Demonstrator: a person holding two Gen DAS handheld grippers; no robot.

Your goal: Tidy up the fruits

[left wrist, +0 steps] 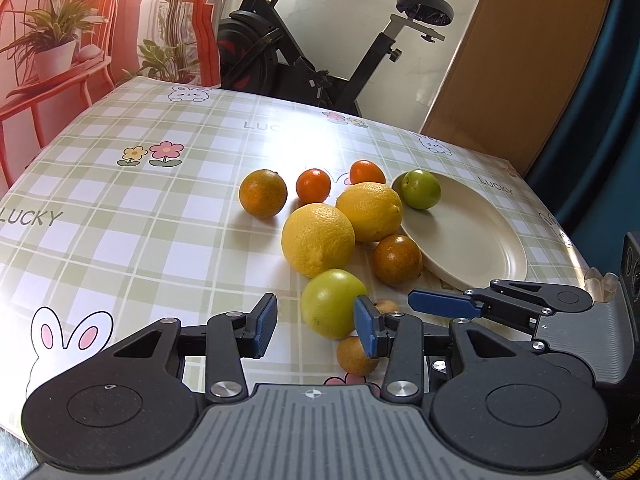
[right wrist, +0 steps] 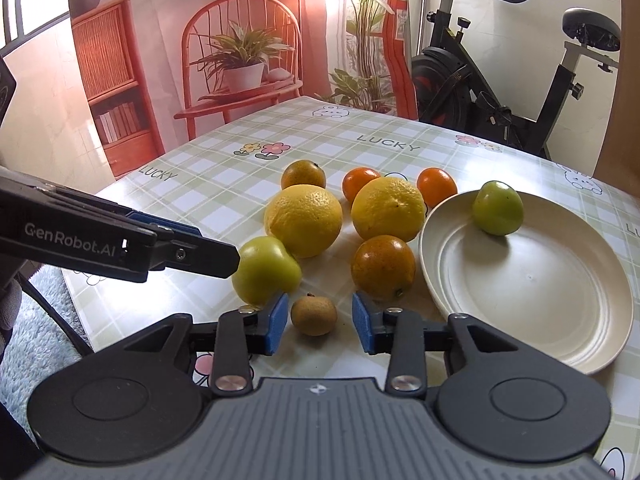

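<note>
In the right wrist view my right gripper stands open around a small brown longan, with a gap on each side. My left gripper is open too, and a green fruit lies just ahead, against its right pad. From the right wrist view the left gripper reaches in from the left, its tip beside that green fruit. A cream plate on the right holds another green fruit. Two yellow citrus and several oranges lie on the checked tablecloth.
The plate lies near the table's right edge. A blue pad of the right gripper comes in beside it. An exercise bike stands behind the table. The cloth's left half carries no fruit.
</note>
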